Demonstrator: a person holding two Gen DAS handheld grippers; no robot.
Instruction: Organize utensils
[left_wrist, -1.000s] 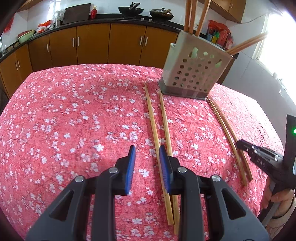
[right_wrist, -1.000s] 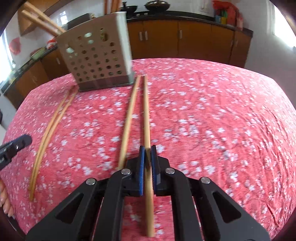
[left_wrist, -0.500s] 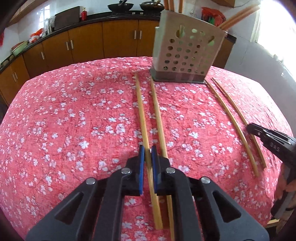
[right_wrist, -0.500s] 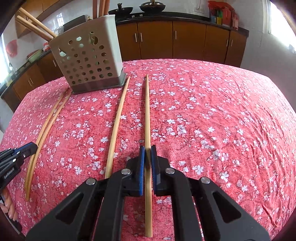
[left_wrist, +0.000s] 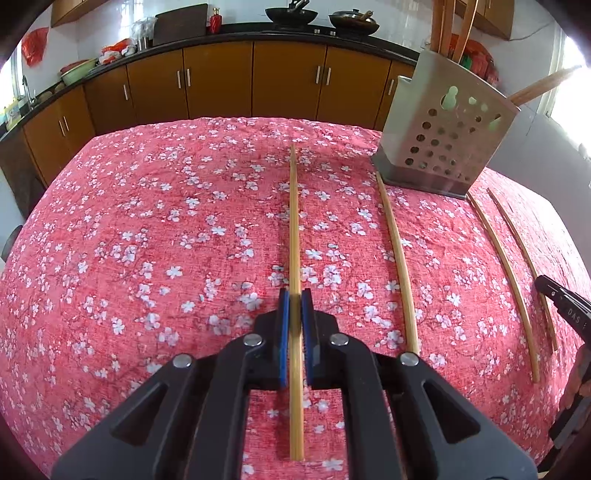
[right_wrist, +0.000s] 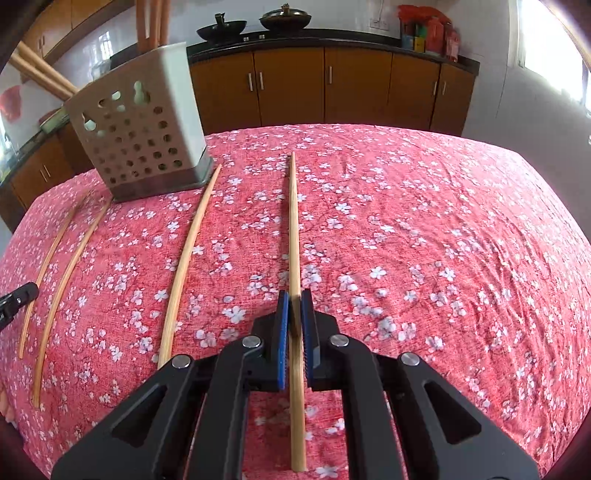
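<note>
Pinches with the left gripper (left_wrist: 294, 314) a chopstick (left_wrist: 293, 221), blue pads closed on its shaft near the thick end, thin end pointing straight ahead over the floral tablecloth (left_wrist: 147, 240) (lifted or resting on the cloth: cannot tell). Shows, just to the right of that, a loose chopstick (left_wrist: 399, 266) lying on the cloth, its far tip almost at the base of the perforated holder (left_wrist: 443, 140). Shows farther right a pair of chopsticks (left_wrist: 506, 269) lying side by side, starting beside the holder's other corner. Holds in the holder several upright chopsticks (left_wrist: 448, 26), some leaning outward. Clamps with the right gripper (right_wrist: 294, 314) a second chopstick (right_wrist: 293, 221) in the same manner, pads tight on the shaft, tip forward, with the holder off to the far left in the right wrist view. Catches only the dark tip of each gripper at the edge of the other's view.
</note>
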